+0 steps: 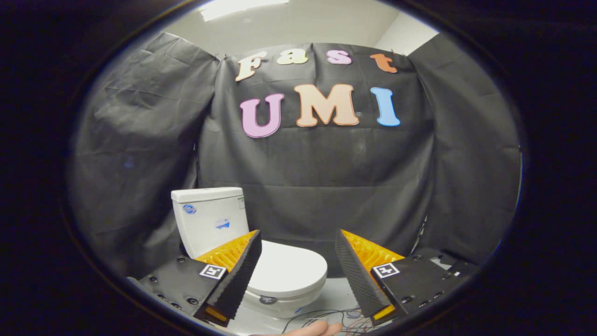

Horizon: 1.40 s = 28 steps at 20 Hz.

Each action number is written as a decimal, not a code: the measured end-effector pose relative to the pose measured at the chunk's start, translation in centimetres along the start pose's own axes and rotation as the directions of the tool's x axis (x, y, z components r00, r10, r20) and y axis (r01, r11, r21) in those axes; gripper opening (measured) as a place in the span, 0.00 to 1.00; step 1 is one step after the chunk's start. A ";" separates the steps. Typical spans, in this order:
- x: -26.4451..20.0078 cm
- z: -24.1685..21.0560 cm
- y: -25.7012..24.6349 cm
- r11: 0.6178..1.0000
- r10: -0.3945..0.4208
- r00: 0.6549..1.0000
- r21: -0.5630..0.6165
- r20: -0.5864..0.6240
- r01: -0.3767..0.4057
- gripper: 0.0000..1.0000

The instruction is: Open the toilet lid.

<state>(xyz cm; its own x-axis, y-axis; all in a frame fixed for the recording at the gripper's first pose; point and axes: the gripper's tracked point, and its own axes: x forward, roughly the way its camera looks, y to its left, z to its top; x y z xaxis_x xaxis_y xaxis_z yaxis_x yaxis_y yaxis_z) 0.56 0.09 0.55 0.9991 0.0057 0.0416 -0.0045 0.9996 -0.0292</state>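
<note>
A white toilet stands ahead of my fingers, against the black cloth wall. Its lid (289, 270) lies flat and shut over the bowl (280, 305), and the white tank (211, 219) rises behind it. My gripper (297, 242) is open, with a wide gap between the two fingertips. The left finger (240, 275) overlaps the lid's left side in the picture; the right finger (357, 275) stands off to the right of the bowl. Nothing is held, and the fingers seem to hover short of the lid without touching it.
Black cloth walls close the booth at the back and both sides. Thin loose cables (322, 317) lie on the pale floor (338, 291) in front of the bowl. A person's fingertip (317, 329) shows just below the cables.
</note>
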 end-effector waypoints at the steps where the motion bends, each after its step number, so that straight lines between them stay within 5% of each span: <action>1: 0.3 -0.1 0.1 1.000 0.001 1.000 -0.002 0.005 -0.001 0.98; 5: 5.8 0.4 0.8 0.999 0.004 1.000 -0.039 -0.018 -0.004 0.98; 17: 7.5 -5.5 4.0 0.999 0.000 0.997 0.053 -0.071 0.004 0.99; 25: 7.9 -12.1 8.5 0.960 0.066 0.989 0.278 -0.134 -0.027 0.98; 28: 7.6 -15.6 10.4 0.910 0.108 0.978 0.414 -0.176 -0.026 0.99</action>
<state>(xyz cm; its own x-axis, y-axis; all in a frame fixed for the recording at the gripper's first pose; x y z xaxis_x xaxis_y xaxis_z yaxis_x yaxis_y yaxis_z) 8.81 10.10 -15.06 0.9844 0.1083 -0.1385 -0.0471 0.9213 0.3860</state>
